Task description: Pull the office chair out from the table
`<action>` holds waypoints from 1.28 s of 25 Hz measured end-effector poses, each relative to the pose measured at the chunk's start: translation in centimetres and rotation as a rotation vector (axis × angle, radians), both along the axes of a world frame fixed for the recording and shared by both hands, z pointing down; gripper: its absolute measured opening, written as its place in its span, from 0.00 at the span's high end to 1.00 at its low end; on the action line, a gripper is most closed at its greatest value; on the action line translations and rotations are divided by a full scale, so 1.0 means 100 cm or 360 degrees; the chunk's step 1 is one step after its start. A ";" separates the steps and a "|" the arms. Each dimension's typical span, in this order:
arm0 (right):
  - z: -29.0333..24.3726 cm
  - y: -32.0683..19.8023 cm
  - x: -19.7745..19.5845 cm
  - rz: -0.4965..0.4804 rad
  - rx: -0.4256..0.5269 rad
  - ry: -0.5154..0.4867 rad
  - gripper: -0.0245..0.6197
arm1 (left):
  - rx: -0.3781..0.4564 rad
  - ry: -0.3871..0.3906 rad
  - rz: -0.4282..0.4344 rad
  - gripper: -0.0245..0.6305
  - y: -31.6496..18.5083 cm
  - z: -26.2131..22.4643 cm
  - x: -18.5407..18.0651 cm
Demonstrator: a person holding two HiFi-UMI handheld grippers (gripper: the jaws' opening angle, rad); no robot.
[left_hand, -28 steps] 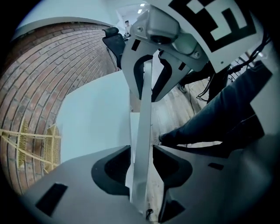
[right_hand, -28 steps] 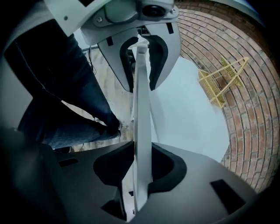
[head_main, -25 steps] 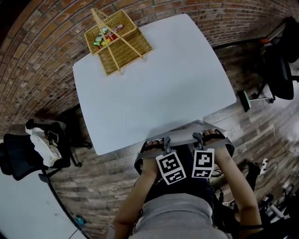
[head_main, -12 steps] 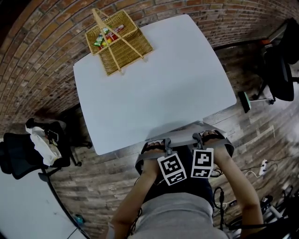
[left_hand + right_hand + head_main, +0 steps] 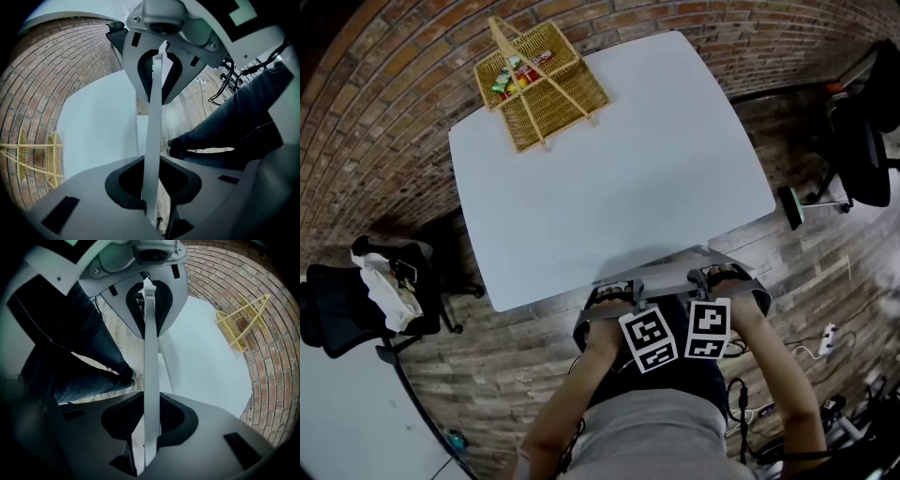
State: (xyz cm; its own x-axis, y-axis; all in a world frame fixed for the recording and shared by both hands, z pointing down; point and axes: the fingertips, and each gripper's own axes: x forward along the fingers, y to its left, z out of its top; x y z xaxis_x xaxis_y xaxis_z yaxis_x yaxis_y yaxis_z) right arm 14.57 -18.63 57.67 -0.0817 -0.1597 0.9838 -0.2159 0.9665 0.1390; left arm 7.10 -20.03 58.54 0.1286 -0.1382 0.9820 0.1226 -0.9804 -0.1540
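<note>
Jaws of the left hand-held gripper (image 5: 616,292), just closing, pinch the thin back rim of the office chair (image 5: 152,140); right hand-held gripper (image 5: 711,277) likewise.

Table (image 5: 609,169): smooth, matt white top. Basket (image 5: 546,86): woven yellow wicker, open weave. Wall (image 5: 375,141): rough red brick, pale mortar joints. Floor (image 5: 806,253): dull, grainy wood-look planks. Office chair (image 5: 153,131): top rim smooth grey; plastic or painted metal, cannot tell which. Trousers (image 5: 79,329): blue denim cloth.
</note>
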 end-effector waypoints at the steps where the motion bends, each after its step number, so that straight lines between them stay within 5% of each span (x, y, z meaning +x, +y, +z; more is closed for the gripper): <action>1: 0.000 0.001 0.000 0.0001 -0.0003 -0.0003 0.83 | -0.0002 -0.0006 0.0005 0.83 0.001 0.000 0.000; 18: -0.001 0.036 -0.004 0.0002 -0.0012 -0.0023 0.83 | -0.0015 -0.0040 0.0005 0.84 0.039 0.000 -0.005; 32: 0.000 0.090 0.003 -0.0138 0.0006 -0.0057 0.83 | 0.0008 -0.0101 -0.0160 0.84 0.096 0.002 0.001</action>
